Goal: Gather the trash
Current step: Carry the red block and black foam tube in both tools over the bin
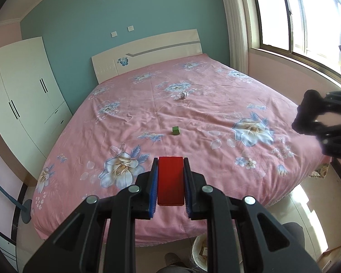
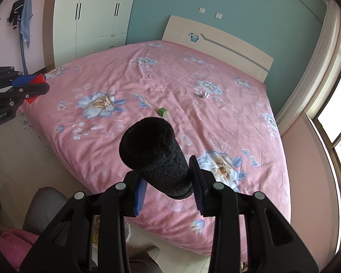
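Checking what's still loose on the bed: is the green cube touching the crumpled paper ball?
Apart. The left wrist view shows the green cube lying well short of the crumpled paper ball, with bare pink bedspread between them; the right wrist view agrees.

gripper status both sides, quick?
Left gripper: shut on the red block.
Right gripper: shut on the black fuzzy cylinder.

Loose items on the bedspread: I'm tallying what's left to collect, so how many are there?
2: a green block near the middle of the bedspread, and a crumpled paper ball farther toward the headboard. Nothing else shows.
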Demonstrator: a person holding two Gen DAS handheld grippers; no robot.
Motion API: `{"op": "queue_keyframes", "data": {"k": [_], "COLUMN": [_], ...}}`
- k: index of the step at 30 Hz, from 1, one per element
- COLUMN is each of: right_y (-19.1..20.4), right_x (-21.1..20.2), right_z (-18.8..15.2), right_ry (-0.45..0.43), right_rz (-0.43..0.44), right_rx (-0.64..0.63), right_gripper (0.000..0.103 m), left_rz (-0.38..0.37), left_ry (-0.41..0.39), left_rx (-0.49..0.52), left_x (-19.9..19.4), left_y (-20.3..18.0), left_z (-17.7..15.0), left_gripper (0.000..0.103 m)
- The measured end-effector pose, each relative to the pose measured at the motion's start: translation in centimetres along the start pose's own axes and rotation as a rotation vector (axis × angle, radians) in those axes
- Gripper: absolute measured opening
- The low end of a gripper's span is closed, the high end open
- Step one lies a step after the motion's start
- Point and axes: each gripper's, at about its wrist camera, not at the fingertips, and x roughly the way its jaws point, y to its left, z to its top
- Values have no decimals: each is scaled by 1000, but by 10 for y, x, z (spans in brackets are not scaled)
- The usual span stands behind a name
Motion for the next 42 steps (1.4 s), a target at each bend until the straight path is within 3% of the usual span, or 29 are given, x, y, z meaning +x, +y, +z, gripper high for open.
{"op": "queue_keyframes", "data": {"k": [9,19,34,42], "right_y": [25,55,100,139], "right_x": [25,53,149,206], "right_z": [-58,-127,-231,-274], "right_ry": [56,122,372,508], "right_rz": [89,183,320,404], "right_rx": [43,74,168,196], "right_gripper": [36,37,37,37], "left_rz": [-69,-143,-251,-273], "left_ry": [97,281,560,677], "left_rx": [25,25,-3,4], "left_x": [20,81,170,210], "left_y": [-9,-28,-64,-86], "left_z": [-64,-140,-253,-301], "left_gripper": [22,22,22,22]}}
